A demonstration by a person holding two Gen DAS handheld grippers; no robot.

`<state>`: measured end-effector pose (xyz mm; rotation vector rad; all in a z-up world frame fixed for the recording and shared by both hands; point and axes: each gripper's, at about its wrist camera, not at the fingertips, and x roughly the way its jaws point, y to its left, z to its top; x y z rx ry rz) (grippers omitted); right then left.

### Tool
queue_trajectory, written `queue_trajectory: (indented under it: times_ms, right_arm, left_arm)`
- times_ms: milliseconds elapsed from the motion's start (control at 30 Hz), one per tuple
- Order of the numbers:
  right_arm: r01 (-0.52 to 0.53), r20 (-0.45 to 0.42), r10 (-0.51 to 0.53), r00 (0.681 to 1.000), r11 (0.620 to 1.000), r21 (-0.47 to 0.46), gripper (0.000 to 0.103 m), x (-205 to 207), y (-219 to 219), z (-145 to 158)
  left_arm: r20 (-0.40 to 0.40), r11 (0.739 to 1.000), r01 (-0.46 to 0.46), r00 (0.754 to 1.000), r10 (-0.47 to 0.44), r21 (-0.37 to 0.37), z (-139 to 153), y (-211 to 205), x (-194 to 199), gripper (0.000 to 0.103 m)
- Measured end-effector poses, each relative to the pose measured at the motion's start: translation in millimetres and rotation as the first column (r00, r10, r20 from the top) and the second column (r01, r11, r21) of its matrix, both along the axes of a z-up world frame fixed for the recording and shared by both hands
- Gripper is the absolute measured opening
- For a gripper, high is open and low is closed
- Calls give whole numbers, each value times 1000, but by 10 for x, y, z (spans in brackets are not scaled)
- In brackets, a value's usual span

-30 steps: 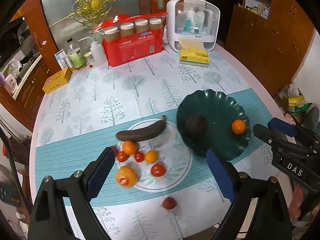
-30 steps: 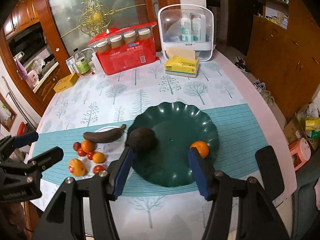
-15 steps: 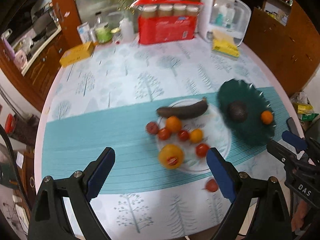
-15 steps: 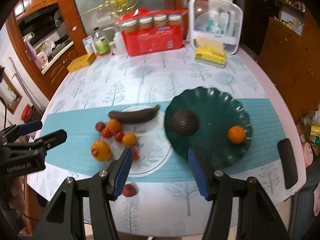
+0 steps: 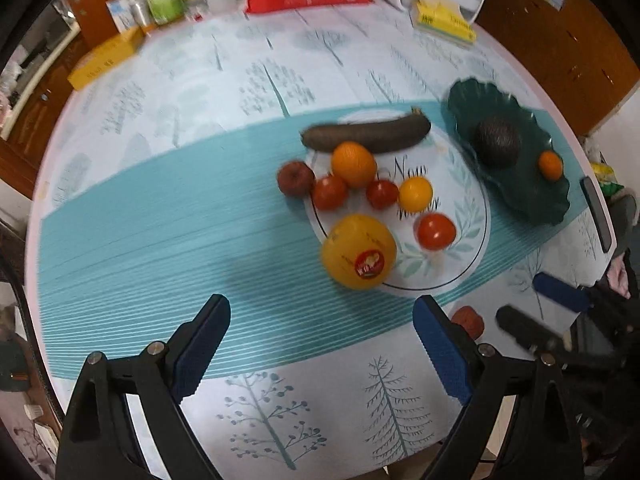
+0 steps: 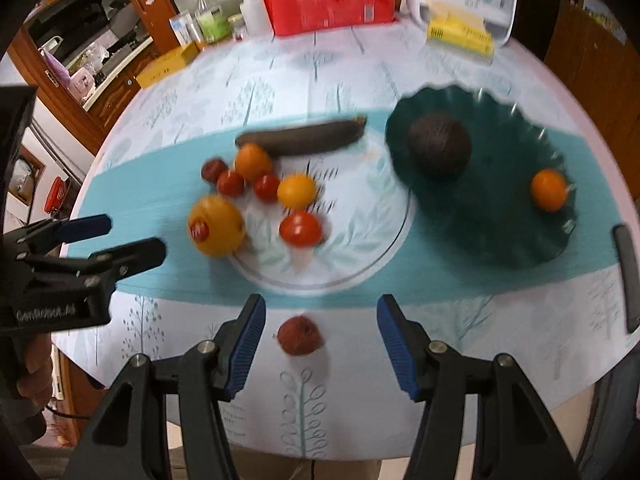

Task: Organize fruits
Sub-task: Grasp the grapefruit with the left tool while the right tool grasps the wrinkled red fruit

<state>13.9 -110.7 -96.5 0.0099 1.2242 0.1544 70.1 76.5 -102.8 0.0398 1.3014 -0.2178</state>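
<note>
Right hand-held gripper (image 6: 320, 344) is hanging half open, empty, its jaws flanking the stray red fruit (image 6: 300, 336) near the bench's near edge without touching it; probably lining up a pick. Left hand-held gripper (image 5: 320, 348) is gaping wide, empty, pointing at the yellow fruit (image 5: 359, 252) on the white plate's (image 5: 460, 264) near-left rim. Remaining fruits are sitting on that plate; an avocado (image 5: 497, 141) and an orange (image 5: 551, 165) are lying in the green dish (image 5: 516, 196) toward the right edge, likely the destination. Compared with a second ago, both grippers are lower and closer to the fruit.
</note>
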Motion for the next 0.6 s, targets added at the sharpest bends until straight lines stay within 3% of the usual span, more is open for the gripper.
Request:
queue_trajectory:
  times_ms: [167,400,600]
  right_arm:
    - [25,-55,-24,998,999,24,58,-65,3,-271]
    - [33,-78,-30,996,999,35,58,-114,46,-485]
    - [6,-65,-5,998,1000,20,46,-120,138,-570]
  left_arm:
    - [-48,999,17,999,-19,-34,-268,-100,106,90]
    - [-38,998,37,999,-39,-51,-415,-256,230,89]
    - [-46,998,35,998,-38,-58,-498,-293,323,67]
